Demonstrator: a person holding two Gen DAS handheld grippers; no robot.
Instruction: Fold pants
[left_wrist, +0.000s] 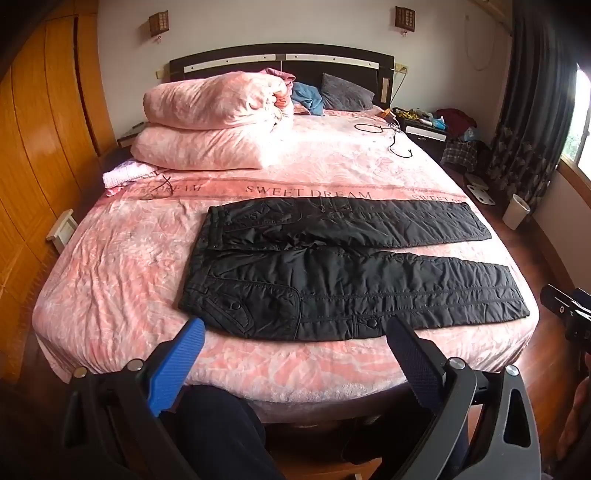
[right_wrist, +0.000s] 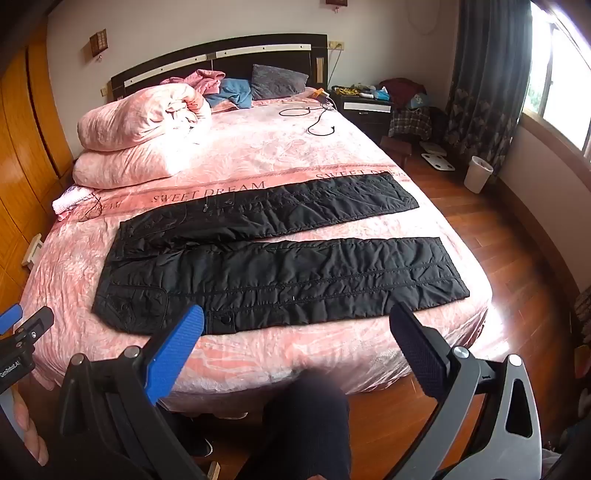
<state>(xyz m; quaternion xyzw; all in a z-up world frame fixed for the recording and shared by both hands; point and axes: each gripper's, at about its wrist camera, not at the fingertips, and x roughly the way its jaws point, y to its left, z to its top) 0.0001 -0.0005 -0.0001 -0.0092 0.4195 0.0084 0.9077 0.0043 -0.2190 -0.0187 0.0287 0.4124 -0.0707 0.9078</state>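
Both pairs of fingers are sitting closest to the lens, and you are holding them spread as wide as they go with nothing between them: the left gripper (left_wrist: 295, 336) and the right gripper (right_wrist: 297, 325) are both hovering off the near edge of the bed (left_wrist: 110, 266), tilted down toward it.

Just beyond your fingertips, the black pants (left_wrist: 332, 266) are lying flat and unfolded across the bed, waistband out past your left fingers, cuffs out past your right, the two legs spread apart with a strip of pink sheet showing between them. So you are standing at the very start; no fold has been made yet, as far as I can judge.

Your next move is probably calling for a grip on the near leg's outer edge, one pair of fingers near the waist (right_wrist: 122, 302) and the other toward the cuff (right_wrist: 443, 280), so you can carry it over onto the far leg (right_wrist: 295, 206). The quilted fabric looks slippery and thick, so bite deep.

Farther out, a rolled pink quilt (left_wrist: 214, 122) is resting ahead of your left fingers. As for containers, a white bin (right_wrist: 478, 173) is standing on the floor off beyond your right fingers; I cannot tell what it is holding.
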